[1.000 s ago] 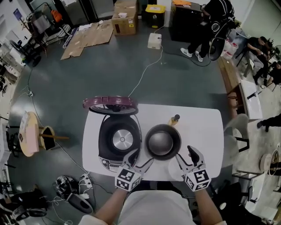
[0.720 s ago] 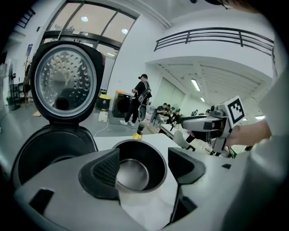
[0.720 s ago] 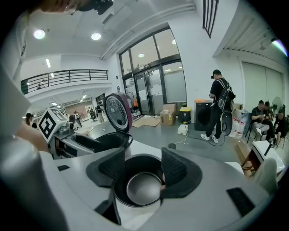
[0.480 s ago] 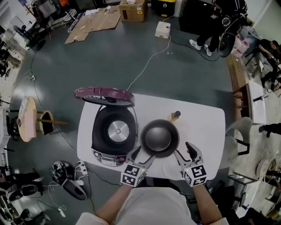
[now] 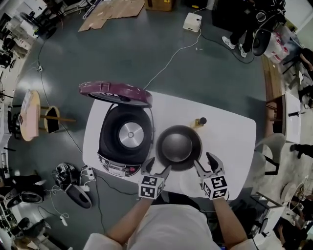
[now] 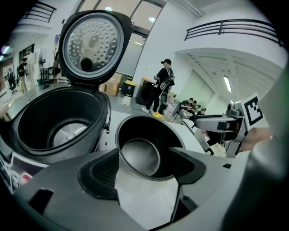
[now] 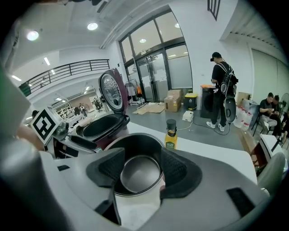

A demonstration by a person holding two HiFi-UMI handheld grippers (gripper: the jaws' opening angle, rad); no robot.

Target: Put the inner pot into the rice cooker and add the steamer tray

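Upright on the white table [image 5: 230, 141], mouth up: the dark inner pot [image 5: 178, 147], outside the rice cooker [image 5: 105, 146], the two rims close together. Just left of the pot in the head view, the cooker's cavity open, metal heating plate showing at the bottom, purple lid [image 5: 115, 93] hinged up on the far side. Just beyond the pot's far-right rim, a small yellow bottle [image 5: 199, 122] with a dark cap. At the pot's near rim, the left gripper [image 5: 157, 168] on the near-left and the right gripper [image 5: 204, 165] on the near-right, each with jaws spread wide, the rim framed between the pads, neither clamped on anything. At the pot's near edge, between the grippers, a pale round shape [image 5: 188, 184], perhaps the steamer tray, too washed out to be sure. Well beyond the pot, on the grey floor: a white box [image 5: 192, 21] with a trailing cable, flattened cardboard [image 5: 115, 7], and a standing person [image 7: 221, 90] in dark clothes. Far left of the pot, past the cooker, a wooden stool [image 5: 34, 119].
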